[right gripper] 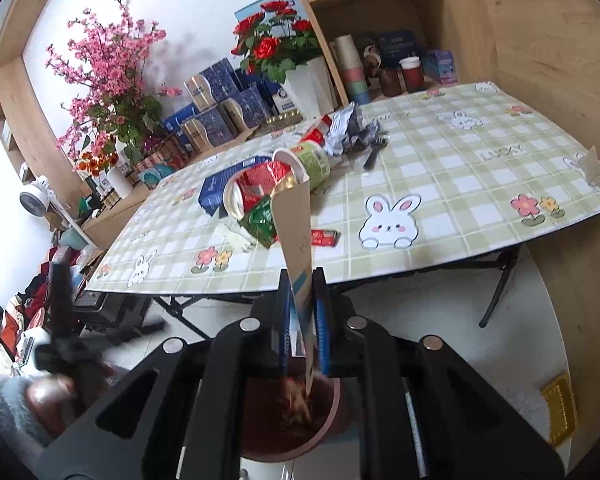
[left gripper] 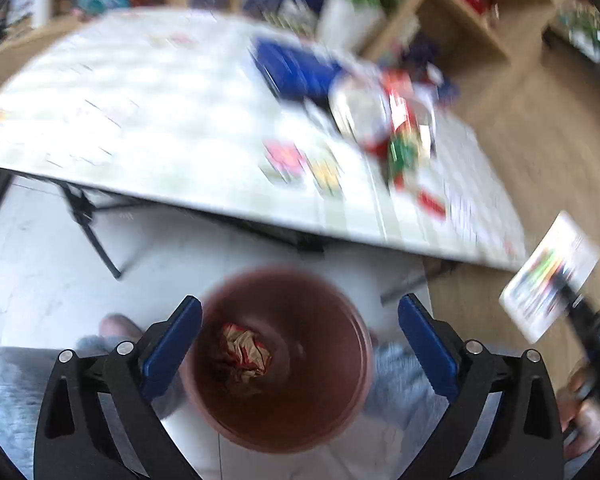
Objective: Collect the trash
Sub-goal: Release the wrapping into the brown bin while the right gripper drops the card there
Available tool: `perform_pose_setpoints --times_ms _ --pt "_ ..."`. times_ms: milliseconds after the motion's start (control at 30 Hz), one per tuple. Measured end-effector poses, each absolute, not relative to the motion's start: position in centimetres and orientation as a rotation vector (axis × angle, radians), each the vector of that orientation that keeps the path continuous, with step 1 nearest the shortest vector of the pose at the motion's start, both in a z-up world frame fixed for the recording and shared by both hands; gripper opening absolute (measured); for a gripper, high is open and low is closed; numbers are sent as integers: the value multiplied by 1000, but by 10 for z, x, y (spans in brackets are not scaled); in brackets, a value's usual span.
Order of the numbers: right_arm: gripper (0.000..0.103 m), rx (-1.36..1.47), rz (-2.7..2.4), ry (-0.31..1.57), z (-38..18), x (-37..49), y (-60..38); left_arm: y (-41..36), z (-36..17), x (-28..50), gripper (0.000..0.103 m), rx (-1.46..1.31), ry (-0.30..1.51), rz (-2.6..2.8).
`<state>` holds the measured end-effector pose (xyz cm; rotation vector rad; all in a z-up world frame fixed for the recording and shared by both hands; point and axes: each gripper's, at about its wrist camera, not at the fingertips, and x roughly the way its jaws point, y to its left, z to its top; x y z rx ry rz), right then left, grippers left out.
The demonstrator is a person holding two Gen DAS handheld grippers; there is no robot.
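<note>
The checked table (right gripper: 440,184) is carrying a heap of wrappers (right gripper: 276,192), the brown bin (left gripper: 284,364) below is holding a crumpled wrapper (left gripper: 242,354) under the wide-open, empty left gripper (left gripper: 300,344), and the right gripper (right gripper: 303,320) is pinching a flattened carton (right gripper: 296,240).

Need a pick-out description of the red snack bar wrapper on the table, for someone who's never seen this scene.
Start at the green checked table and find the big rabbit print near its front edge. Left of the rabbit lies the wrapper, flat on the cloth. It is a small red bar lying apart, unlike the crumpled foil and tipped cups heaped behind it.
</note>
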<state>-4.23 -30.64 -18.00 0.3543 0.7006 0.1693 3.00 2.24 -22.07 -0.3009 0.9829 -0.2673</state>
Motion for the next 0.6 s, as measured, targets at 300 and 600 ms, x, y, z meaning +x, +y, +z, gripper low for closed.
perform_pose_setpoints --times_ms 300,600 --pt "15 271 240 814 -203 -28 -263 107 -162 -3 97 -192 741 -13" --pt "15 202 323 1022 -254 -2 -208 133 -164 -13 97 -242 715 4"
